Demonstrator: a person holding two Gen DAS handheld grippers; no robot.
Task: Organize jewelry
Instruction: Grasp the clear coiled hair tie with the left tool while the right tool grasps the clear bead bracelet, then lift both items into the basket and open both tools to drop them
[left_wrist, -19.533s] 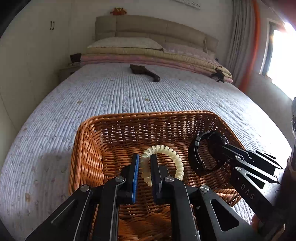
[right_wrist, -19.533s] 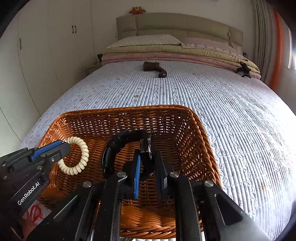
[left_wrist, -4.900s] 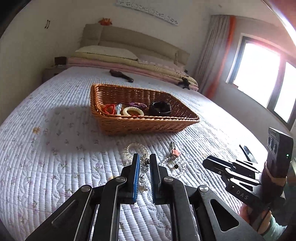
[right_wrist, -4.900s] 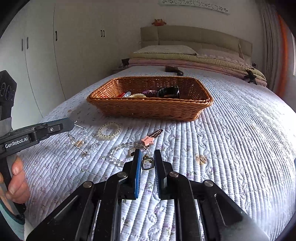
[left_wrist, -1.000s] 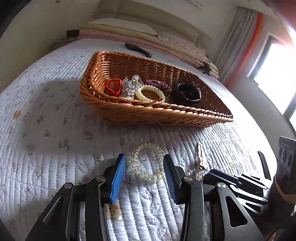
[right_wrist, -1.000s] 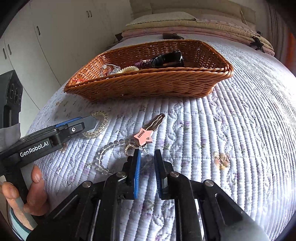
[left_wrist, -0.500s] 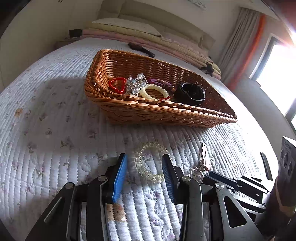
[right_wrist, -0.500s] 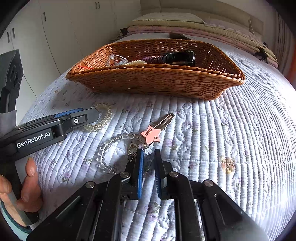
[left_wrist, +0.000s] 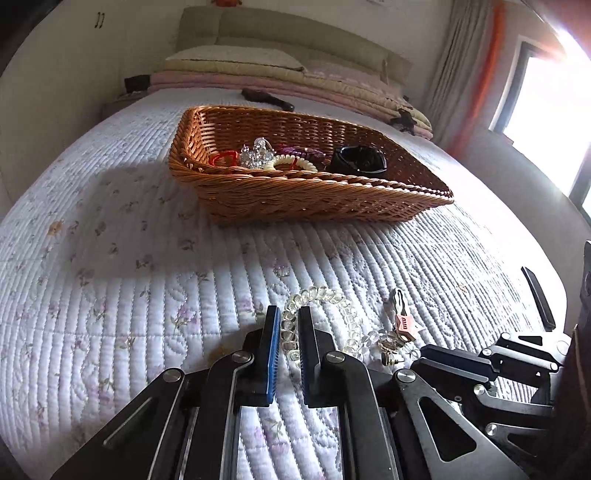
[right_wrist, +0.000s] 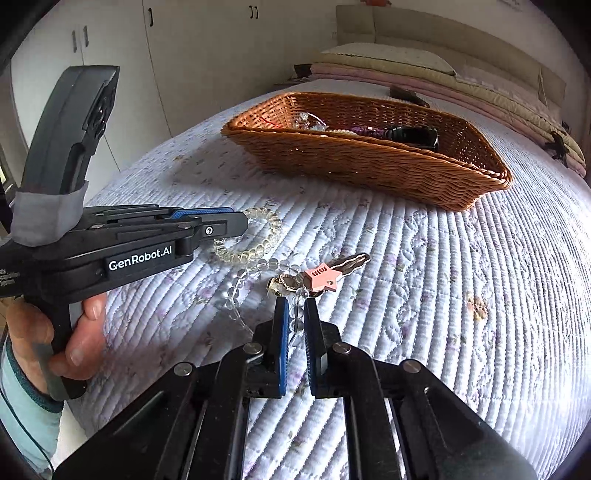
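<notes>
A clear spiral hair tie (left_wrist: 343, 310) lies on the quilt; my left gripper (left_wrist: 287, 325) is shut on its near left side. It also shows in the right wrist view (right_wrist: 255, 240), held by the left gripper (right_wrist: 236, 223). My right gripper (right_wrist: 294, 314) is shut on a clear bead bracelet (right_wrist: 236, 291) that carries a pink star key charm (right_wrist: 319, 277) and a key (right_wrist: 351, 262). The wicker basket (left_wrist: 306, 195) further up the bed holds a red clip, a crystal piece, a cream spiral tie (left_wrist: 291, 162), a purple item and a black bangle (left_wrist: 358, 160).
The bed's quilt (left_wrist: 110, 258) spreads all around. Pillows and folded bedding (left_wrist: 258, 70) lie at the headboard, with a dark object (left_wrist: 266, 98) behind the basket. A window (left_wrist: 546, 122) is at the right, wardrobes (right_wrist: 166, 55) at the left.
My left gripper has closed from wide open onto the clear spiral hair tie. My right gripper has stayed shut on the bead bracelet, and both views have tilted lower toward the quilt.
</notes>
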